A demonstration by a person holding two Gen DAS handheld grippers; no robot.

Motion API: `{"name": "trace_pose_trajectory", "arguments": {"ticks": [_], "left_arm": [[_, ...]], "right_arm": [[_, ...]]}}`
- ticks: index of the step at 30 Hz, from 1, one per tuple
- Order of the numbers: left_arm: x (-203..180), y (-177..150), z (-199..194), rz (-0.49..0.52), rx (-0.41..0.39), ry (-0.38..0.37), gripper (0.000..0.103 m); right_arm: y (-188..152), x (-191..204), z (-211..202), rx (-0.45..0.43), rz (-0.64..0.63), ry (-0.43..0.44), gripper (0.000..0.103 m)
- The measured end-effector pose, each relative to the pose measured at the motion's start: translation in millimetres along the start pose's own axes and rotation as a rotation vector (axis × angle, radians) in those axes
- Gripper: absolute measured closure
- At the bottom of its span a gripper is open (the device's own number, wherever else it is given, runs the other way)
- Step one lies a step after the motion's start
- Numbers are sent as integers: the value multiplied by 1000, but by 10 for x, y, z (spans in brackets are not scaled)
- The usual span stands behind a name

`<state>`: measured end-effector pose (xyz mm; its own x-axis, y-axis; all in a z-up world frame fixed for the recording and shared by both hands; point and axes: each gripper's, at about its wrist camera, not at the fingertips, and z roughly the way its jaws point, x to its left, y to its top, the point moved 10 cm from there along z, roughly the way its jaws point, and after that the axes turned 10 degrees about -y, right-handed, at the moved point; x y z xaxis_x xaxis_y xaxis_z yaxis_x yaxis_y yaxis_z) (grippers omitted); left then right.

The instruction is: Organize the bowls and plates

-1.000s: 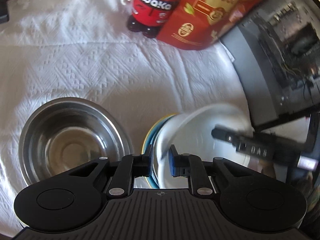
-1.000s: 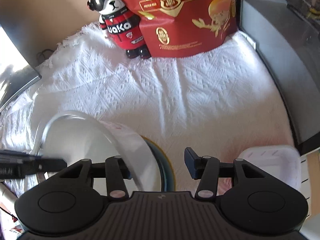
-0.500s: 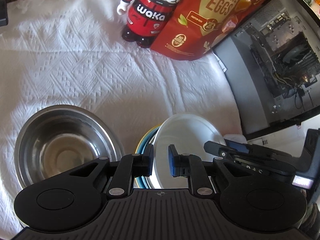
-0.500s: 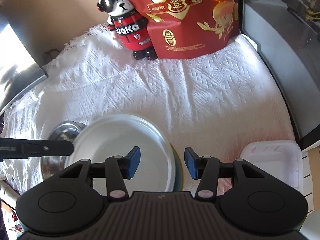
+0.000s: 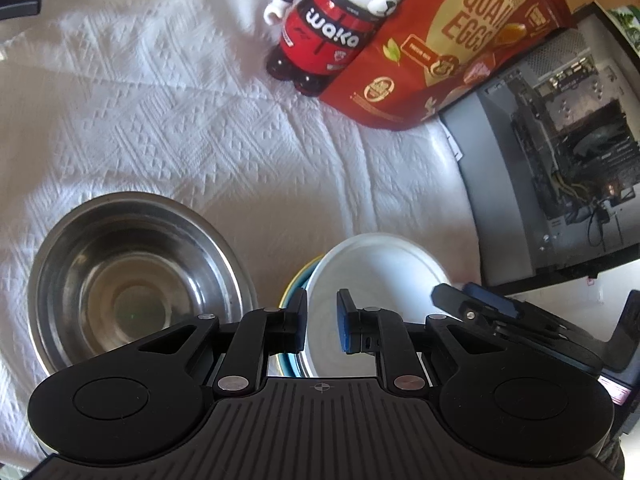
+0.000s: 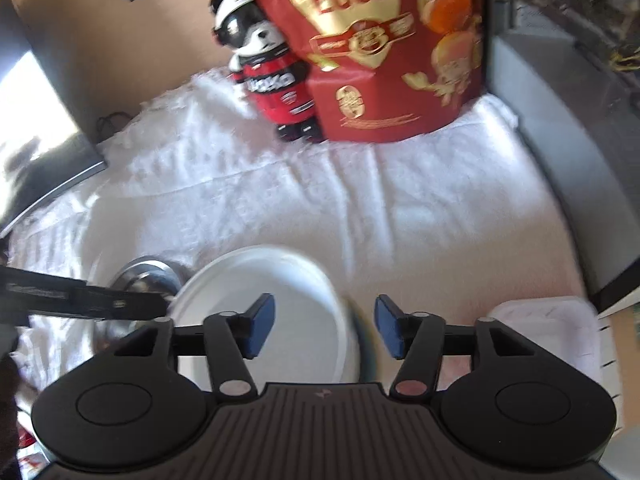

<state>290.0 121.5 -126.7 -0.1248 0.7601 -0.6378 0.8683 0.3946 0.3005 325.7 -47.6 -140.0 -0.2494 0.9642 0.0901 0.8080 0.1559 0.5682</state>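
Left tongs (image 5: 322, 322) narrow, a small gap between the pads, straddling the near rim of the white plate (image 5: 376, 268), which lies on a blue-and-yellow plate (image 5: 294, 290) at lower centre; whether they actually pinch it is unclear. Steel bowl (image 5: 136, 276) just left of the stack on the white cloth (image 5: 200, 140). Right tongs (image 6: 324, 328) wide, holding nothing, over the white plate's right edge; red egg bag (image 6: 380, 48) and bear figure (image 6: 268, 72) at upper centre

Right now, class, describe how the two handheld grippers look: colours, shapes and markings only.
The left gripper and right gripper look alike: matte black bodies, ribbed top plates with a small crosshair mark, two round lobes, silver pivot screws, and angular black fingers tipped with blue pads. No cables or sleeves show.
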Motion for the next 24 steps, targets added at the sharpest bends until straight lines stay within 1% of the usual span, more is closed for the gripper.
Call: {"name": "trace_pose_trajectory", "arguments": {"ticks": [3, 7, 9, 11, 13, 14, 15, 16, 17, 18, 20, 22, 24], "left_arm": [[-12, -5, -27, 1, -9, -3, 86], [-18, -9, -75, 2, -18, -12, 86], [-48, 19, -188, 30, -53, -8, 86], [-54, 56, -336, 49, -93, -1, 86], [2, 100, -529, 38, -148, -1, 86], [72, 120, -644, 24, -182, 5, 86], [168, 107, -752, 9, -215, 21, 86], [282, 84, -856, -4, -244, 44, 86], [416, 34, -957, -17, -269, 77, 85], [554, -27, -1047, -34, -288, 110, 85], [866, -181, -1201, -102, -317, 161, 85], [1174, -324, -1296, -207, -346, 182, 85], [1413, -427, -1311, -310, -366, 178, 85]], "right_arm": [[20, -92, -42, -27, -1, -34, 33], [18, -153, -23, -22, -17, -75, 33], [59, -127, -85, -44, -41, -80, 33], [161, -28, -229, -98, -84, -68, 33], [335, 105, -381, -167, -127, -61, 27], [431, 196, -438, -193, -148, -52, 22], [514, 291, -473, -202, -168, -32, 20], [593, 420, -476, -192, -190, 8, 20], [650, 563, -444, -156, -209, 60, 20], [685, 696, -391, -111, -224, 105, 20], [720, 1006, -226, 2, -273, 188, 20], [707, 1282, -40, 80, -344, 207, 20], [671, 1521, 177, 137, -430, 184, 23]]}}
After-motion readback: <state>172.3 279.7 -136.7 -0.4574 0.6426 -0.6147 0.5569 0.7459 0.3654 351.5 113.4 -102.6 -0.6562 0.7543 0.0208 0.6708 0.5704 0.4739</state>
